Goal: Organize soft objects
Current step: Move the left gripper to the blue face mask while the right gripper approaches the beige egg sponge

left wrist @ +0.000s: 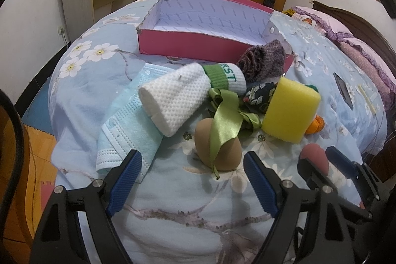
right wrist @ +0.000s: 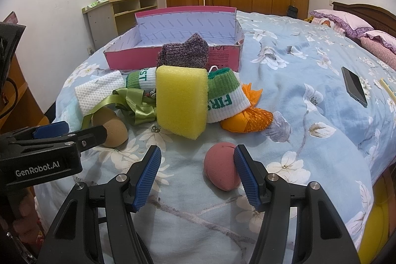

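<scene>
Left wrist view: the left gripper [left wrist: 191,166] is held with its jaws apart above the blue floral bedspread [left wrist: 173,209], nothing between them. Just ahead lies a tan egg-shaped sponge [left wrist: 224,150], crossed by a green satin ribbon [left wrist: 226,119]. A white mesh sock with a green cuff [left wrist: 178,100] rests partly on a pale blue pleated face mask [left wrist: 128,130]. A yellow foam block [left wrist: 290,110] stands to the right, a purple knitted sock [left wrist: 262,61] behind it against the open pink cardboard box [left wrist: 173,43].

Right wrist view: the right gripper [right wrist: 196,170] is likewise spread wide, with a pink egg-shaped sponge [right wrist: 220,165] touching its right finger [right wrist: 245,175] but not clamped. An orange mesh pouch [right wrist: 247,119] lies beyond, and a dark phone [right wrist: 354,89] well apart.
</scene>
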A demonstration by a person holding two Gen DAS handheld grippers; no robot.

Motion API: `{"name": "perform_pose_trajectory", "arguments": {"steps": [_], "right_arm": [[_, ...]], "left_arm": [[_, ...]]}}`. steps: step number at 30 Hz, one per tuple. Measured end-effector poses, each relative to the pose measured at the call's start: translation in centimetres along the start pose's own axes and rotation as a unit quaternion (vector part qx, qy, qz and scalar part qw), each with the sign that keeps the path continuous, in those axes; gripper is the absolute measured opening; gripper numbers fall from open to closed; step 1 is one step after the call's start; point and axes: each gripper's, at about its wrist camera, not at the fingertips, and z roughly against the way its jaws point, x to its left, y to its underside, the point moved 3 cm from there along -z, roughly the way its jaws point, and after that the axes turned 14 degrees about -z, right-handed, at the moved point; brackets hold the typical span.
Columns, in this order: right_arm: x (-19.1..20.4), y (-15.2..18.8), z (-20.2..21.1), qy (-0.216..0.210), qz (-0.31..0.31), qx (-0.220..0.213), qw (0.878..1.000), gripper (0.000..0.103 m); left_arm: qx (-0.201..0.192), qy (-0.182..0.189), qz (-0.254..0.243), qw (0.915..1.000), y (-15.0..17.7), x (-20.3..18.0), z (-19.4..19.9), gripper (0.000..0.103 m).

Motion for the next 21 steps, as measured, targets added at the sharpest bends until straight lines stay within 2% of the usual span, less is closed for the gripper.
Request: {"name": "perform_pose_trajectory", "arguments": {"steps": [3, 21], "right_arm": [[0.9, -0.3, 0.0, -0.002, 0.001, 0.000, 1.000, 0.063], [-0.3, -1.2, 0.2, -0.016, 0.007, 0.001, 1.000, 0.063]], "left_arm": [[-0.003, 0.002, -0.002, 1.0000, -0.1, 0.1, 0.2, 0.088], [-0.033, -0.003, -0.028, 0.9991, -0.3, 3.4, 2.4, 0.088]]}}
